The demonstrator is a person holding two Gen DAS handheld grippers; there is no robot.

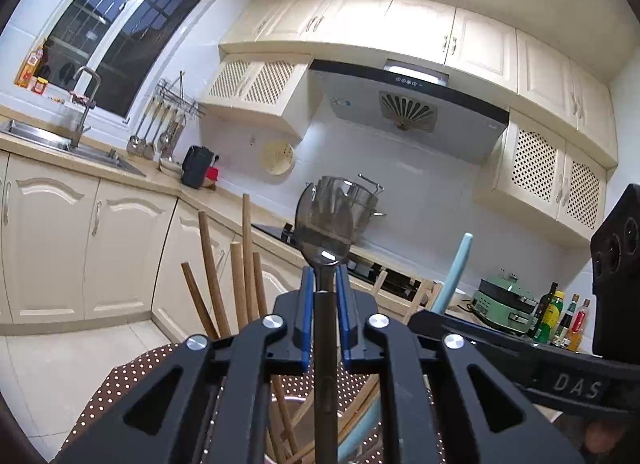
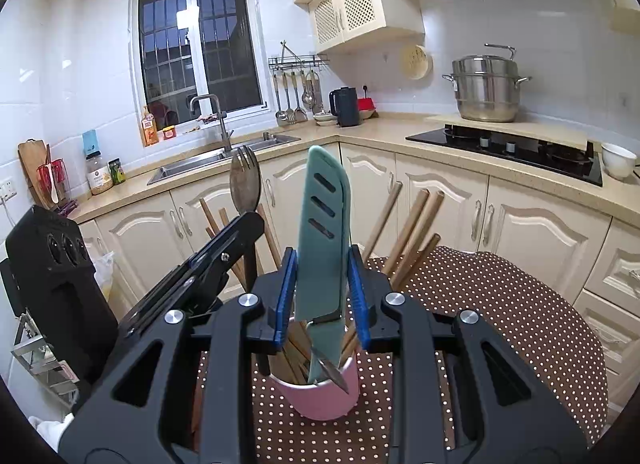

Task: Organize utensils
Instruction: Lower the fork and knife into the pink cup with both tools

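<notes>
A cream-cabinet kitchen with white tiles surrounds a round table under a brown cloth with white dots (image 2: 500, 304). Nearest in the right wrist view, the right gripper (image 2: 322, 292) has its blue pads clamped on a teal knife in a slotted teal sheath (image 2: 322, 224), held upright with its lower end down inside the pink cylindrical cup (image 2: 320, 396), which stands on the table's near side. Just to its left, the left gripper (image 1: 325, 300) is pinched tight on the dark handle of a translucent grey plastic spork (image 1: 326, 220), head up; the handle runs down toward the same cup, though whether it reaches the bottom cannot be told. Around both, a fan of brown wooden chopsticks (image 2: 408, 232) already leans out of the cup.

Beyond the table lie the steel sink (image 2: 208, 162) on the counter's left stretch and the black hob (image 2: 516, 152) with a steel steamer pot (image 2: 484, 88) on the right.

The sorting looks well advanced: the chopsticks are in, and the knife and spork appear close to being set in the cup. What seems left is letting both go. No loose utensils show on the cloth.
</notes>
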